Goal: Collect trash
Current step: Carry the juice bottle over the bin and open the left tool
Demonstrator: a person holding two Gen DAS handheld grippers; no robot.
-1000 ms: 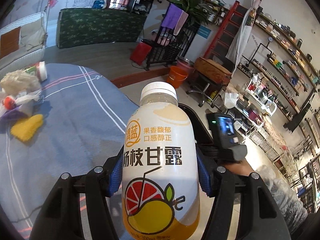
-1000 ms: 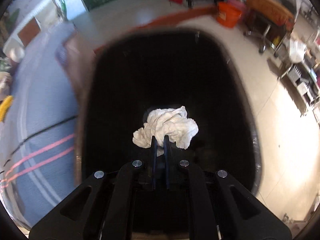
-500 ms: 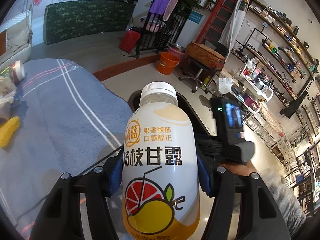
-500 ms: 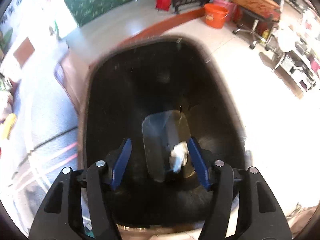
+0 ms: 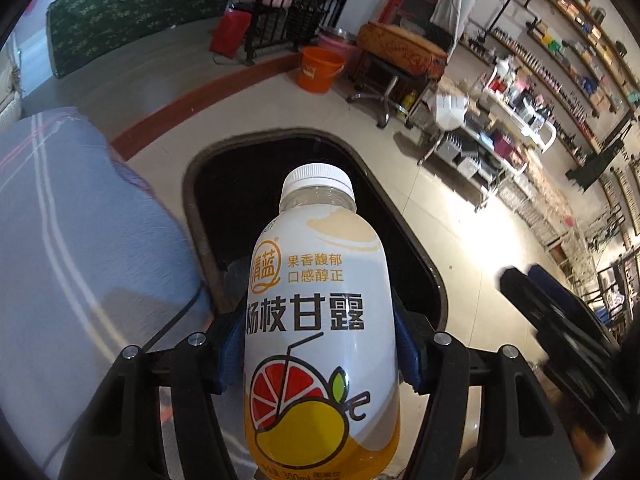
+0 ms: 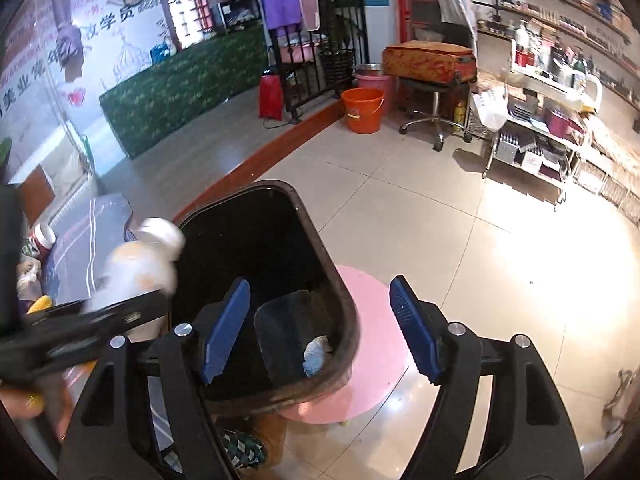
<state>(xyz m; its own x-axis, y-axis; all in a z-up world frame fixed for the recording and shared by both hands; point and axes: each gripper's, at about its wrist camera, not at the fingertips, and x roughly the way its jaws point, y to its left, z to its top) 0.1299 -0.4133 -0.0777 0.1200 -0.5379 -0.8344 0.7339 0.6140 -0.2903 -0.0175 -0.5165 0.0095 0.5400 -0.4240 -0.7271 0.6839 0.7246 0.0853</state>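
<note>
The left gripper is clenched on a juice bottle, its 2 blue pads pressed against the white label on either side, cap up and the bottle upright between the fingers. Directly beyond the bottle lies the dark mouth of the black trash bin, so the bottle hangs at or just over the near rim, though the fisheye makes it hard to tell whether it is fully above the opening. The right gripper is released, its 2 blue pads spread wide with nothing between them, held above the bin's near-right rim. Inside the bin, a crumpled white tissue lies on the bottom beside a clear plastic piece. Judging by that, at least 1 item is already disposed of, and the bottle looks to be the next one due for dropping once it is centred over the opening. More remains: on the blue striped cloth to the left, a red-and-white cup, a yellow object and some pale scraps are partly visible in the right wrist view, well apart from both grippers. A pink stool stands just beside the bin.
</note>
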